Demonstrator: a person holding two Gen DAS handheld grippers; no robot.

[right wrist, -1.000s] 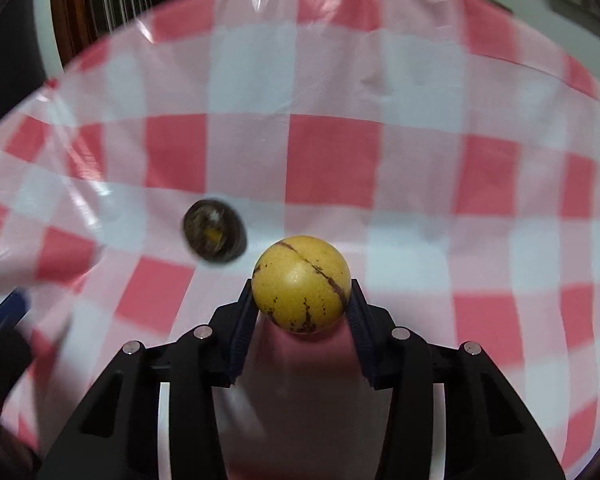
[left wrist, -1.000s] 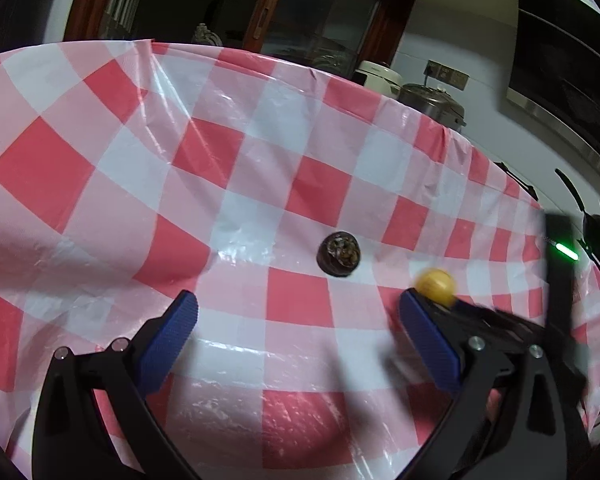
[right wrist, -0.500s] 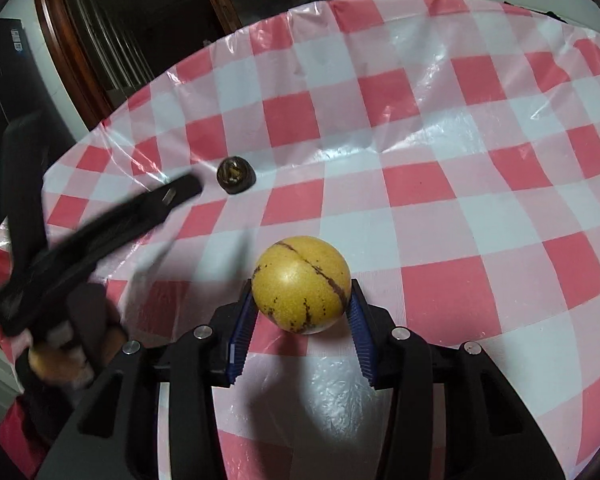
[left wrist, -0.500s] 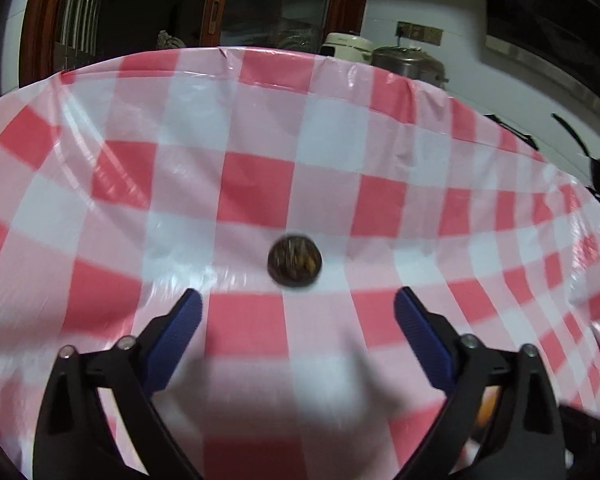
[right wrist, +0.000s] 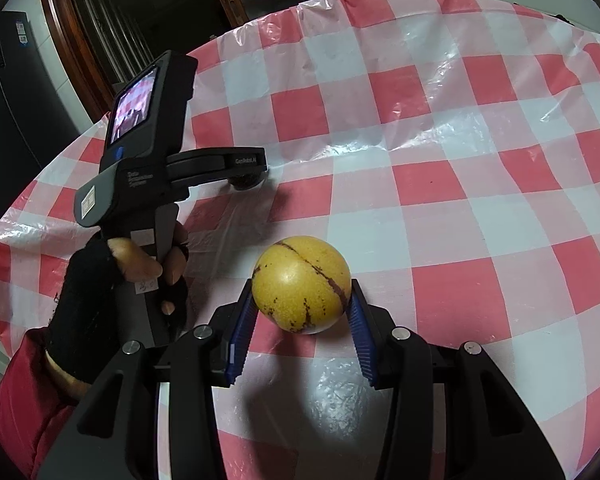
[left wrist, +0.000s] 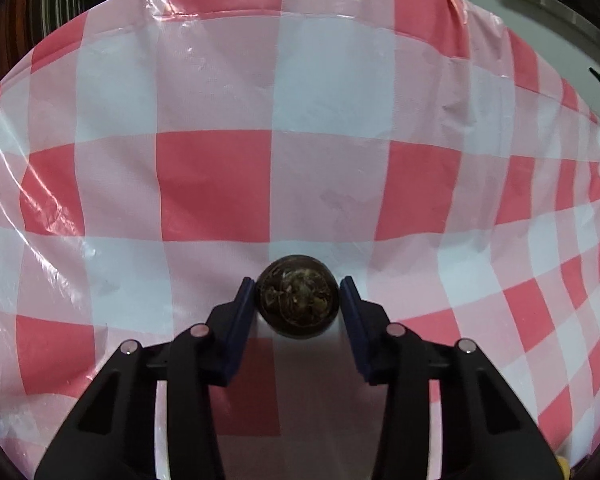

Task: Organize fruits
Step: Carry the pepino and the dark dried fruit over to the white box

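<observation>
Red-and-white checked plastic tablecloth point(left wrist: 212, 184) fills both views; far edge drops off ahead of fingers, dark cabinets beyond.

Left gripper point(left wrist: 298, 294): blue pads flank dark wrinkled round fruit point(left wrist: 298, 296); contact looks made on both sides, pinch. Fruit underside hidden; cannot tell if lifted off cloth.

Right gripper point(right wrist: 300, 308): pads pinching yellow round fruit with brown streaks point(right wrist: 300, 284), above cloth, shadow below.

Left hand in black fingerless glove point(right wrist: 120, 276) left of right fingers. Open cloth ahead and right.
</observation>
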